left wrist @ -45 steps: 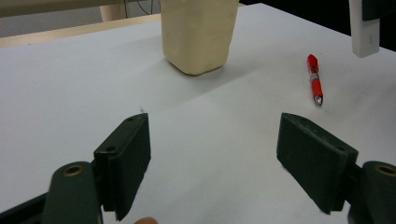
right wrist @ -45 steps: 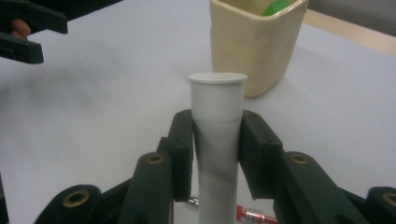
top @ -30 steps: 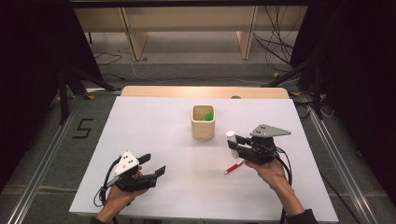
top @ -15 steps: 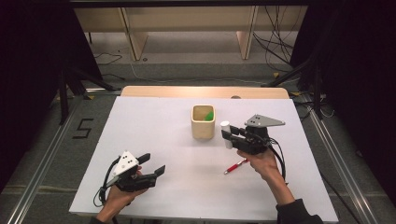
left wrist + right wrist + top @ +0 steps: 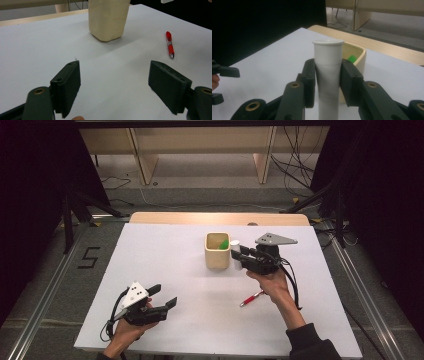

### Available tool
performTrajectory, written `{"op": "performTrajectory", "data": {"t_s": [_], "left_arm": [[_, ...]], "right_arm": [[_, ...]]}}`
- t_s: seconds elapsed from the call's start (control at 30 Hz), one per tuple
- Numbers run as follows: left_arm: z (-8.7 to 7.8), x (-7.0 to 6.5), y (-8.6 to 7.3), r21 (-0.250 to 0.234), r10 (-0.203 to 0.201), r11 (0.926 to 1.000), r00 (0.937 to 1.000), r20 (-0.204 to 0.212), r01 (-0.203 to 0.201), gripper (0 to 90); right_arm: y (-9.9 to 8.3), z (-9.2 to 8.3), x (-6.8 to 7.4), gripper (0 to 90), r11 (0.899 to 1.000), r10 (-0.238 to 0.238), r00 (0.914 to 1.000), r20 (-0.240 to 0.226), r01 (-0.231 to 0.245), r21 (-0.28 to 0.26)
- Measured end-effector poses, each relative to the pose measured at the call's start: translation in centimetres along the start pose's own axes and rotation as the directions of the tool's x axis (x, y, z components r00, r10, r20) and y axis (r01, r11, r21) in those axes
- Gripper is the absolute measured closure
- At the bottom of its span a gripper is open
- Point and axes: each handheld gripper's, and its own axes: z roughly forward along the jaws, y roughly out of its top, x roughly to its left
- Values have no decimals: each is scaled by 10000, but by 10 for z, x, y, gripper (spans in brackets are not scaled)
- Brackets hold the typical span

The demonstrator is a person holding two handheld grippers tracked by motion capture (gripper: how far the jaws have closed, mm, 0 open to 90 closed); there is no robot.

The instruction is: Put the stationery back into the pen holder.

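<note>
Right tongs (image 5: 238, 254) held level beside cream cup (image 5: 218, 256), gripping upright white tube (image 5: 328, 75), left tongs (image 5: 162, 296) resting open low on white counter (image 5: 165, 265), dark room around

Cup (image 5: 218, 254) stands on the counter (image 5: 165, 265), nearer the far edge, about midway between left and right edges. Small block (image 5: 224, 243) inside the cup. Tube (image 5: 235, 251) upright just right of the cup, between the right tongs (image 5: 239, 257). Pen (image 5: 251, 298) lies on the counter right of centre, nearer the front edge than the cup. Left tongs (image 5: 165, 296) near the front-left corner, well apart from the cup.
</note>
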Motion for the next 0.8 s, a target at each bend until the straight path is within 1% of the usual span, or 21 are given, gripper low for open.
{"op": "performTrajectory", "data": {"t_s": [0.4, 0.6, 0.8], "left_arm": [[-1, 1, 0, -101, -69, 9999, 10000, 49, 69, 240], [-1, 2, 0, -123, -76, 9999, 10000, 37, 76, 225], [0, 1, 0, -114, -52, 9999, 10000, 46, 52, 220]], "right_arm": [[18, 16, -3, 678, 9996, 223, 9997, 120, -221, -165], [26, 23, -3, 677, 9995, 234, 9994, 246, -229, -216], [33, 32, -3, 677, 9987, 423, 9987, 267, -415, -311]]}}
